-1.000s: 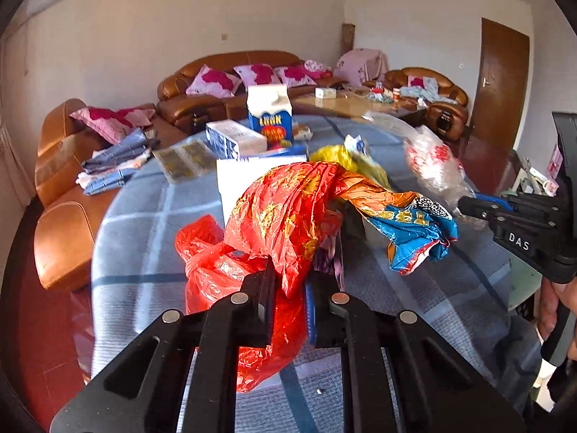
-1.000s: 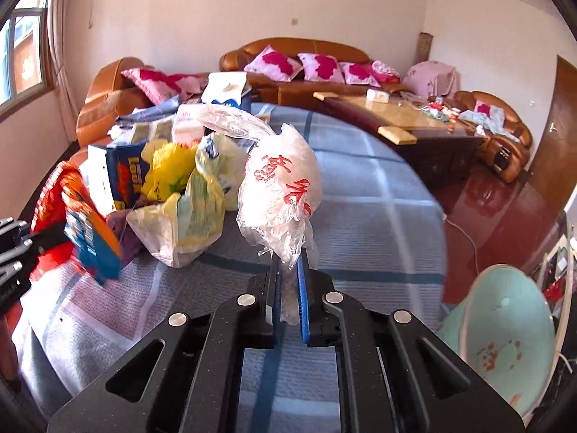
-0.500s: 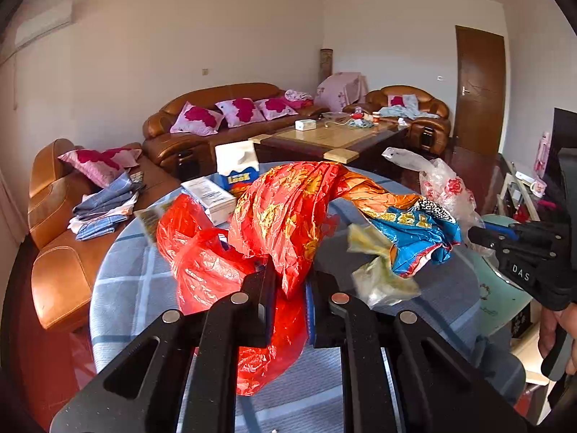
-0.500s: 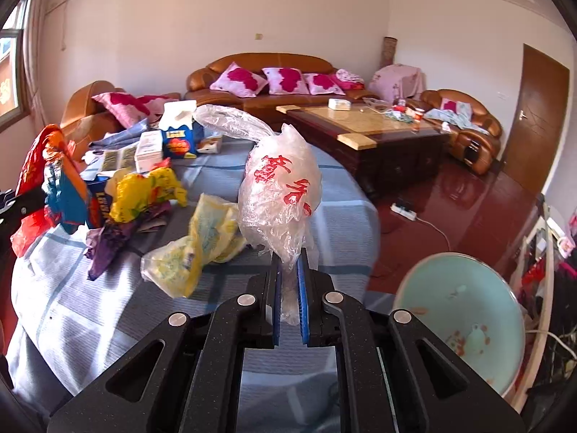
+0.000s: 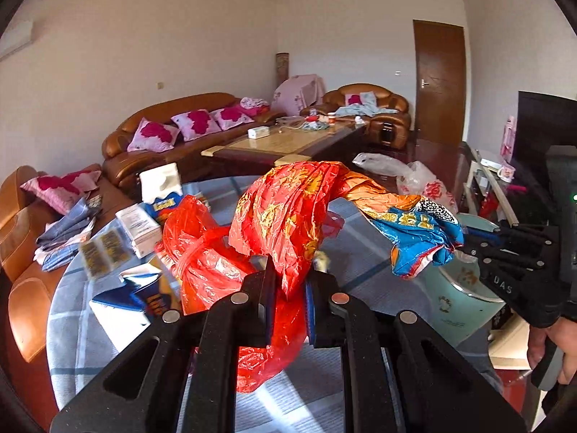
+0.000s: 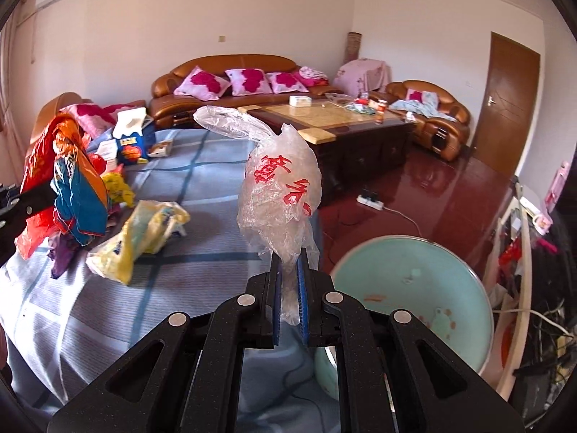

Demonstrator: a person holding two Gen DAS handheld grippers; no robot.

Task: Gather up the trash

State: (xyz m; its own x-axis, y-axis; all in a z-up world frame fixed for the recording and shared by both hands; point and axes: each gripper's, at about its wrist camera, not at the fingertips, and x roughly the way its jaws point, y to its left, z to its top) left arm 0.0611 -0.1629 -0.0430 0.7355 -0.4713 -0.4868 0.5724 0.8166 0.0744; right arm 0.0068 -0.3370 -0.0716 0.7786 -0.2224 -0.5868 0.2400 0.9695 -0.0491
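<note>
My left gripper (image 5: 290,285) is shut on a bunch of red, orange and blue plastic bags (image 5: 288,216) and holds it above the table (image 5: 353,267). The bunch also shows at the left of the right wrist view (image 6: 68,180). My right gripper (image 6: 289,281) is shut on a clear plastic bag with red characters (image 6: 281,195), held up near the table's right edge. The clear bag also shows in the left wrist view (image 5: 425,187), with the right gripper (image 5: 468,243) at the right. A pale green bin (image 6: 414,306) stands on the floor below and right of my right gripper.
A yellow plastic bag (image 6: 140,238), a small yellow wrapper (image 6: 117,186), a purple scrap (image 6: 61,256), a blue-and-white carton (image 6: 131,137) and white boxes (image 5: 139,223) lie on the blue checked tablecloth (image 6: 202,187). Brown sofas (image 6: 230,72), a coffee table (image 6: 342,119) and a door (image 6: 505,101) lie beyond.
Both grippers have lifted and swung right with their bags. The yellow bag fell away and lies on the table. The green bin has come closer in the right wrist view.
</note>
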